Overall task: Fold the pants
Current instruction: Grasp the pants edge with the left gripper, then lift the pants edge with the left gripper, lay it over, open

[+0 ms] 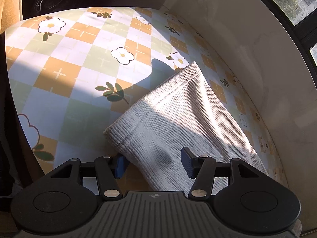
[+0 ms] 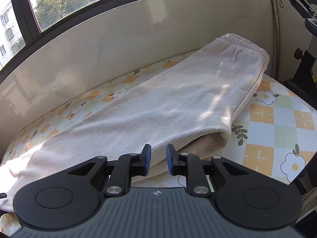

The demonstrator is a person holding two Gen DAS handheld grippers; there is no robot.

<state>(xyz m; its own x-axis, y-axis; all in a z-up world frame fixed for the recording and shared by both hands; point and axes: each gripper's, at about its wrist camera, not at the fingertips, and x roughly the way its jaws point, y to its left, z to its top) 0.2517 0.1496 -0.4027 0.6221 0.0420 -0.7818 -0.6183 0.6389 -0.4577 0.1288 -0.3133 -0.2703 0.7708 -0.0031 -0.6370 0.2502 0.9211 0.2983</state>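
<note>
Cream ribbed pants [image 2: 158, 103] lie lengthwise on a checked flower tablecloth [image 2: 277, 119], with the elastic waistband [image 2: 245, 45] at the far right. My right gripper [image 2: 158, 159] sits at the pants' near edge, close to the crotch. Its jaws stand narrow and cloth fills the gap between the blue pads. In the left wrist view the leg end of the pants [image 1: 178, 119] and its stitched hem [image 1: 150, 105] point away from me. My left gripper [image 1: 154, 163] is open and straddles that leg. One pad is beside the cloth's left edge and the other is over the cloth.
A pale glossy wall panel [image 2: 118, 49] runs right behind the table, under a dark-framed window [image 2: 59, 0]. Dark equipment [image 2: 303, 65] stands at the table's right end. Left of the leg end, the tablecloth [image 1: 79, 59] lies bare in sun and shadow.
</note>
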